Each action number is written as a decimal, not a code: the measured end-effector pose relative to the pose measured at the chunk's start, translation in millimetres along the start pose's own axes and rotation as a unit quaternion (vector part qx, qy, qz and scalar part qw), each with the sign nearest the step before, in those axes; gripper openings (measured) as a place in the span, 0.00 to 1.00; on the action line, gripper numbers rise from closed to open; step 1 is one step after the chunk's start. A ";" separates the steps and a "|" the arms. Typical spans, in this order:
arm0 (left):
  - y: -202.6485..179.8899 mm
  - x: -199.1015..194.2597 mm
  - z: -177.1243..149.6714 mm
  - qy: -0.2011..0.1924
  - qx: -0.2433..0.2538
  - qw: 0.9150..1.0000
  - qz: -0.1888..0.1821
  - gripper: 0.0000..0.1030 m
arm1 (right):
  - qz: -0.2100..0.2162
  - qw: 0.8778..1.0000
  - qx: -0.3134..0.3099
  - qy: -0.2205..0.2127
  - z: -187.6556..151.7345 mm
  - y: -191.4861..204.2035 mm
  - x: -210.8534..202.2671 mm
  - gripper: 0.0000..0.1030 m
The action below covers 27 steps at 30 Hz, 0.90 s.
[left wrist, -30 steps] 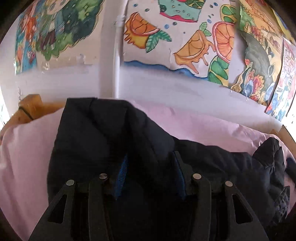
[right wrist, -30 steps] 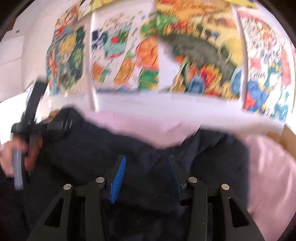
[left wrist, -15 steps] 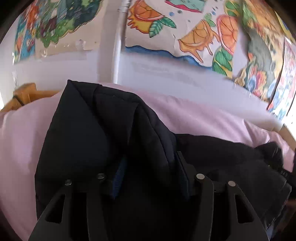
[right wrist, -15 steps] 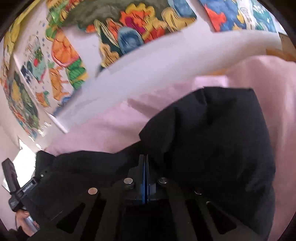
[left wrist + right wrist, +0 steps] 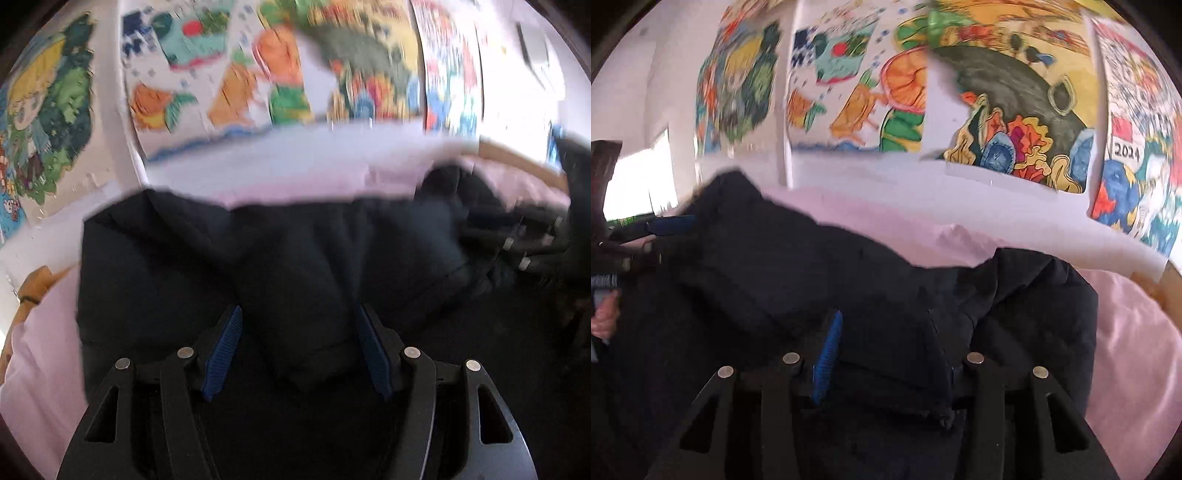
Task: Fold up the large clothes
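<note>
Left wrist view, blurred: the left gripper [image 5: 297, 350] has its 2 blue-padded fingers [image 5: 221, 354] spread wide, and a raised fold of the dark navy padded jacket [image 5: 288, 266] sits between them. Whether the pads actually press the cloth cannot be told; the gap looks wider than the fold. The jacket lies spread across the pale pink bed sheet [image 5: 40, 354], its far edge running roughly parallel to the white wall with colourful painted posters [image 5: 229, 88]. At the right edge of this view, the right gripper [image 5: 532, 240] shows as dark blurred bars against the jacket.

Right wrist view: the right gripper [image 5: 886, 343] likewise stands spread. Only its left blue pad [image 5: 827, 354] is visible; the other is covered by a bunched fold of jacket [image 5: 849, 280] lying across that side. No firm pinch can be confirmed. Pink sheet [image 5: 1134, 343] is exposed to the right of the garment, and the postered wall [image 5: 1015, 110] rises behind. At the far left, the left gripper [image 5: 670, 225] rests against the jacket's raised corner, with the person's left hand [image 5: 604, 317] below it.
</note>
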<state>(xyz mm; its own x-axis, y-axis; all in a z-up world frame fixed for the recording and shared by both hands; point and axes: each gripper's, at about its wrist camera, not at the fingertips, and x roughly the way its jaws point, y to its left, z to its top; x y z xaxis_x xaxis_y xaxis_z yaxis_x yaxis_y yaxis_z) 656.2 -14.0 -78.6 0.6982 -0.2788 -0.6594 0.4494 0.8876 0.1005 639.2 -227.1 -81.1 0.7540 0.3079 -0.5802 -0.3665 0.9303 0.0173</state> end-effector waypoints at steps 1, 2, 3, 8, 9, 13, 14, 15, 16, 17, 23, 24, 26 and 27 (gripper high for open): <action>2.6 4.4 -0.4 0.005 -0.010 1.000 -0.004 0.58 | -0.002 1.000 -0.002 0.003 -1.0 1.2 3.2 0.42; 6.6 7.8 0.4 0.011 -0.022 1.000 -0.013 0.58 | -0.006 1.000 -0.007 0.003 -3.5 3.1 5.6 0.42; 11.7 11.2 -1.0 0.017 -0.034 0.999 -0.023 0.58 | -0.014 1.000 -0.018 0.001 -6.7 6.7 9.0 0.42; 11.3 27.7 -2.9 0.031 -0.036 0.999 -0.019 0.59 | -0.017 1.000 -0.023 0.003 -24.3 7.6 24.9 0.42; 9.6 29.4 -1.0 0.032 -0.035 0.999 -0.016 0.59 | -0.015 1.000 -0.020 0.008 -24.9 7.1 30.9 0.42; 12.1 9.7 -4.6 0.010 -0.043 0.999 -0.027 0.68 | 0.010 1.000 0.004 -0.004 -22.5 -1.7 20.6 0.46; 10.0 2.9 -3.8 0.005 -0.042 0.999 -0.025 0.73 | 0.019 1.000 0.012 -0.008 -21.2 -4.5 15.4 0.50; 7.9 -2.4 -5.3 0.003 -0.039 0.999 -0.023 0.84 | 0.027 0.999 0.021 -0.015 -19.7 -6.8 8.2 0.67; 2.1 -8.4 -5.5 0.000 -0.033 0.999 -0.014 0.90 | 0.023 0.999 0.026 -0.018 -18.7 -6.9 1.7 0.88; -3.7 -12.1 -6.3 -0.003 -0.026 1.000 -0.003 0.91 | 0.016 0.999 0.029 -0.022 -18.1 -6.4 -4.4 0.93; -37.3 -45.0 -10.2 -0.004 0.014 0.999 0.028 0.91 | 0.005 0.999 0.023 -0.038 -16.0 3.1 -53.0 0.93; -40.0 -53.4 -11.6 -0.002 0.007 1.000 0.026 0.91 | 0.006 0.999 0.029 -0.037 -16.3 4.0 -64.7 0.94; -42.5 -70.4 -14.3 0.003 -0.012 1.000 0.014 0.91 | 0.008 0.999 0.043 -0.030 -18.0 4.6 -82.6 0.95; -43.3 -81.9 -15.7 0.004 -0.022 1.000 0.011 0.91 | 0.008 0.998 0.050 -0.026 -19.5 5.0 -92.2 0.95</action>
<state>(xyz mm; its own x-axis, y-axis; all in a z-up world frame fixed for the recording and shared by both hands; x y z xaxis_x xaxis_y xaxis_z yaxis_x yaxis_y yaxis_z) 570.9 -23.8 -40.7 0.7033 -0.2572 -0.6627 0.4092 0.9088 0.0816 557.3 -254.7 -43.3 0.7772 0.3300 -0.5358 -0.3242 0.9397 0.1086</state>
